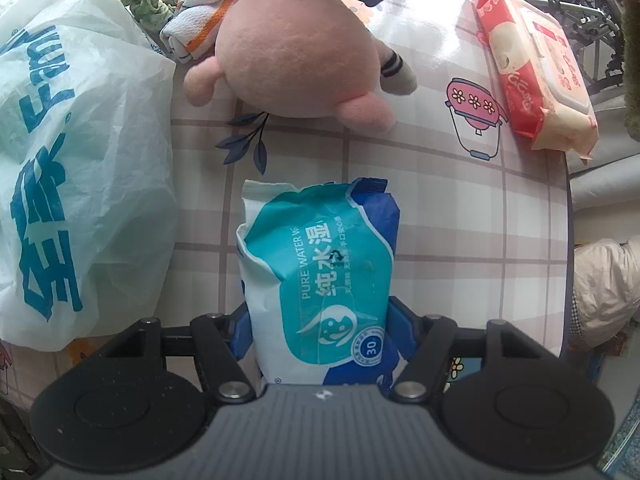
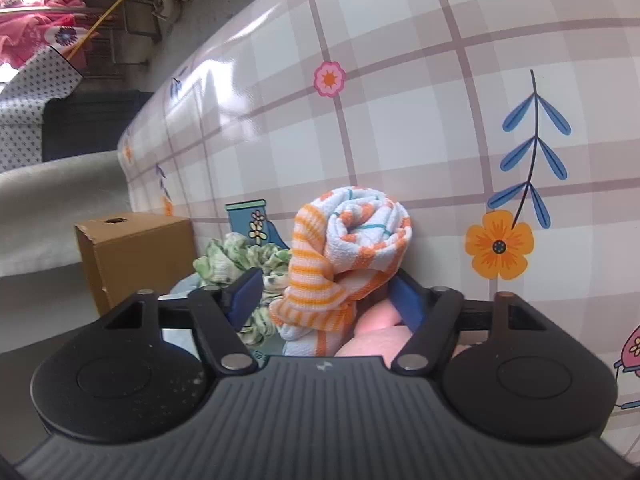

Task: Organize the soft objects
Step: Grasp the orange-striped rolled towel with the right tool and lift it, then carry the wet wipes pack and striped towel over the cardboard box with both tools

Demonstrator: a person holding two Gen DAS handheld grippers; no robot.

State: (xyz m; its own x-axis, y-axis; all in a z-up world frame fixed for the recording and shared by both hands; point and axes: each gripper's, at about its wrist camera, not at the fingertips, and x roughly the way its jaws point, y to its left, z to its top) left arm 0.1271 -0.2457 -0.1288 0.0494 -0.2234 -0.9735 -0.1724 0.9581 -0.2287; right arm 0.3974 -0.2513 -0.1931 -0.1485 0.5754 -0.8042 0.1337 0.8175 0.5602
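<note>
Holding blue wipes pack point(image 1: 320, 276) pinched in my left jaws, above surface point(image 1: 420, 200). Right jaws around rolled striped towel point(image 2: 352, 240), squeeze unclear. Pink plush point(image 1: 296, 52), red wipes pack point(image 1: 532, 64) still loose. Sorting barely begun.

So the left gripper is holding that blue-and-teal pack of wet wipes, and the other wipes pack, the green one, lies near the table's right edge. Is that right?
Not quite. The colour is wrong: the other wipes pack is red and cream, not green. The left wrist view shows it lying near the table's right edge. The rest stands: the left gripper has its fingers on either side of the blue-and-teal wet wipes pack.
</note>
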